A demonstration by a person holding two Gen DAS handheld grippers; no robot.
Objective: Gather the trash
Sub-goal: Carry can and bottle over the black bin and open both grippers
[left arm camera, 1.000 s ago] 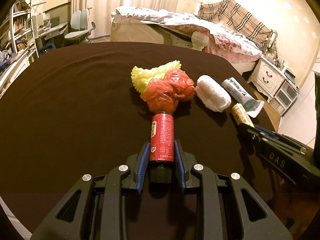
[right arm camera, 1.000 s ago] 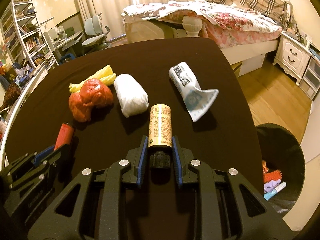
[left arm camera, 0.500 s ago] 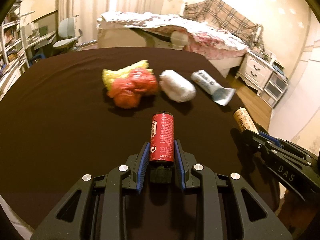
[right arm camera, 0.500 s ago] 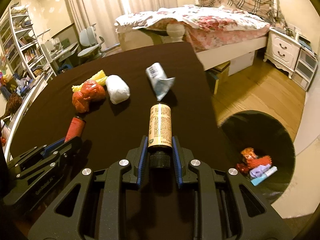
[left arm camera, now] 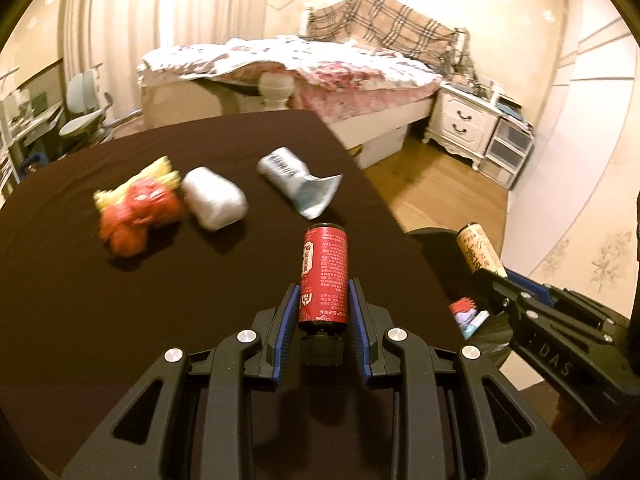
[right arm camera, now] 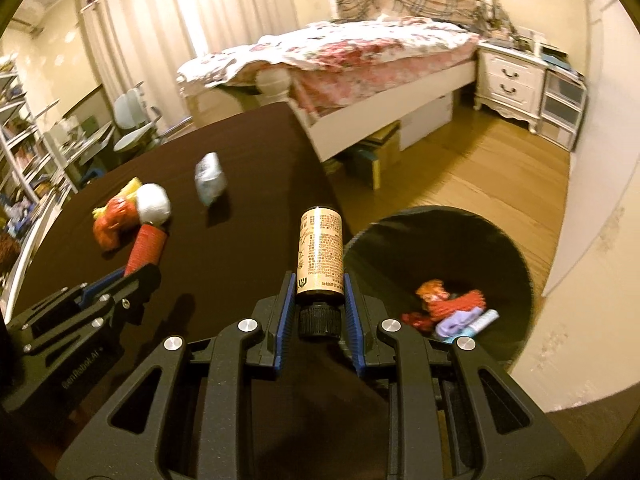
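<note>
- Left gripper (left arm camera: 323,312): pads pinch the red bottle (left arm camera: 324,278) near its cap, so the body projects toward 12 o'clock.
- Right gripper (right arm camera: 319,306): pinches the tan bottle (right arm camera: 320,254) likewise, lifted for dumping.
- Bin (right arm camera: 508,248): at 3 o'clock of the tan bottle, already holding scraps.
- Table (left arm camera: 60,300): wrappers (left arm camera: 216,198) remain at 10 o'clock.

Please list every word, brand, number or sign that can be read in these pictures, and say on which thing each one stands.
"DAS": on the black body of the right claw, seen from the left wrist.
"GenRobot.AI", faint: on the black body of the left claw, seen from the right wrist.
Small red bottle with black cap: dense white print, too small to read.
Small tan bottle with black cap: dark print, too small to read.
Crumpled silver wrapper: print blurred, unreadable.
</note>
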